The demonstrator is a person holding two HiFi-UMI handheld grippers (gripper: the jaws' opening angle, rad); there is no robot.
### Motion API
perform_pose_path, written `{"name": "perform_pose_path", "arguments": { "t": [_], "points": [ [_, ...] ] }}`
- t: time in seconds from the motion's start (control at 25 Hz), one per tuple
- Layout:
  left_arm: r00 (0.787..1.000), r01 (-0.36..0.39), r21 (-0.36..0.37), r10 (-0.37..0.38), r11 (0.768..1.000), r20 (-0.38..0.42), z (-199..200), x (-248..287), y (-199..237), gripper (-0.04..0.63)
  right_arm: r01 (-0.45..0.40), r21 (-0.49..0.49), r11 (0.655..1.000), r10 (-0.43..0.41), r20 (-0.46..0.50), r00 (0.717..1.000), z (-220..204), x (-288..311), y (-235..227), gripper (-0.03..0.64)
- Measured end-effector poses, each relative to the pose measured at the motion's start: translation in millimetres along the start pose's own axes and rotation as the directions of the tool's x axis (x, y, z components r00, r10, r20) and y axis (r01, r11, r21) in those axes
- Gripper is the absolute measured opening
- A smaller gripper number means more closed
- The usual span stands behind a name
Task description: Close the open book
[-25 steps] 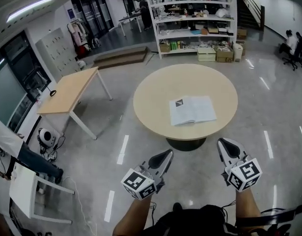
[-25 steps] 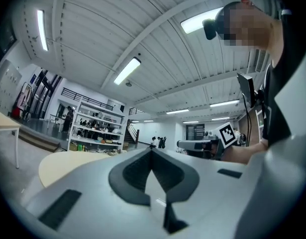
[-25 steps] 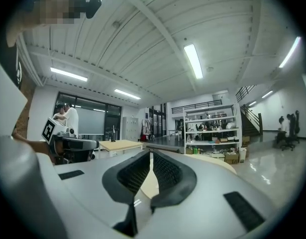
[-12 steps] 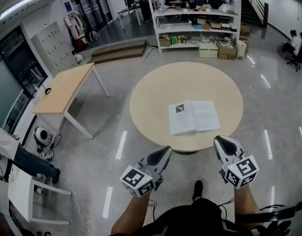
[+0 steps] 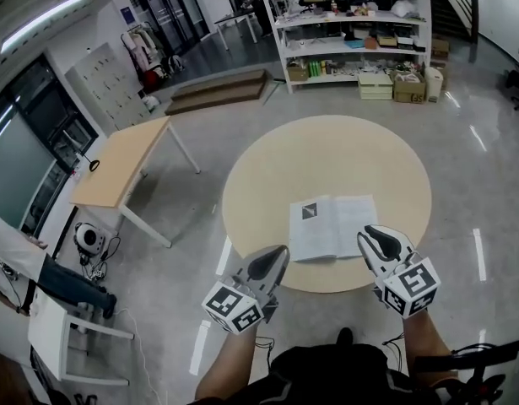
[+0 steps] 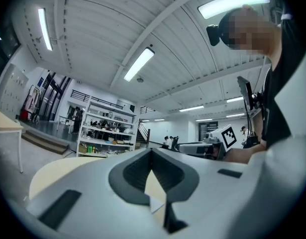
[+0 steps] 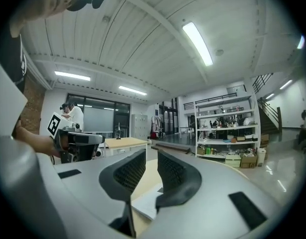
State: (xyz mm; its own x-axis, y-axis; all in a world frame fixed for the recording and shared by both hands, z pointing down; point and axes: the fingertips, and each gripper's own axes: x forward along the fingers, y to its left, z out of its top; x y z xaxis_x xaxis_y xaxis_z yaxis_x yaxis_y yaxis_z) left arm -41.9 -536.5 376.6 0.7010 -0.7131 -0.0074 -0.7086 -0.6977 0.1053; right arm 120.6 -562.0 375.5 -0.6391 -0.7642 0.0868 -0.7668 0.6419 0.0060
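An open book (image 5: 331,226) lies flat on the near side of the round wooden table (image 5: 259,175), white pages up. My left gripper (image 5: 276,256) hangs level at the table's near edge, left of the book, with its tips touching and nothing held. My right gripper (image 5: 373,233) reaches level over the book's near right corner; its jaws are opening with nothing gripped. In the right gripper view the right gripper (image 7: 151,156) shows a narrow gap, and the book (image 7: 148,200) lies below it. In the left gripper view the left gripper (image 6: 152,153) is shut, with a page corner of the book (image 6: 155,203) showing behind.
A rectangular wooden desk (image 5: 124,163) stands to the left, with a low stepped platform (image 5: 217,91) behind it. White shelves (image 5: 352,24) full of boxes fill the back. A small white table (image 5: 56,336) and a person (image 5: 14,256) are at the lower left.
The person has walked up to the round table. Both grippers have moved forward, from over the floor to the table's near edge. The right one now overlaps the book's corner.
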Motion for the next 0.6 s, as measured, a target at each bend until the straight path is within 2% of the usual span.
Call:
{"name": "perform_pose_path", "arguments": {
  "t": [0.2,0.32,0.4,0.6],
  "points": [
    [0.998,-0.047,-0.017,0.047,0.999,-0.028,-11,24,29,-0.003,-0.001,-0.027,1.000,0.000,-0.042,0.999,-14,33,-29,0.063],
    [0.998,-0.049,-0.014,0.049,0.999,-0.035,-14,34,45,-0.003,0.010,-0.037,0.999,-0.012,-0.066,0.998,-21,50,-37,0.068],
    [0.998,-0.045,-0.019,0.044,0.999,-0.047,-16,39,54,-0.003,0.012,-0.026,1.000,-0.014,-0.080,0.997,-26,61,-39,0.088],
    [0.995,-0.067,-0.052,0.063,0.996,-0.072,-44,46,79,-0.003,-0.013,-0.090,0.996,-0.002,-0.165,0.986,-62,94,-33,0.120]
  ]
}}
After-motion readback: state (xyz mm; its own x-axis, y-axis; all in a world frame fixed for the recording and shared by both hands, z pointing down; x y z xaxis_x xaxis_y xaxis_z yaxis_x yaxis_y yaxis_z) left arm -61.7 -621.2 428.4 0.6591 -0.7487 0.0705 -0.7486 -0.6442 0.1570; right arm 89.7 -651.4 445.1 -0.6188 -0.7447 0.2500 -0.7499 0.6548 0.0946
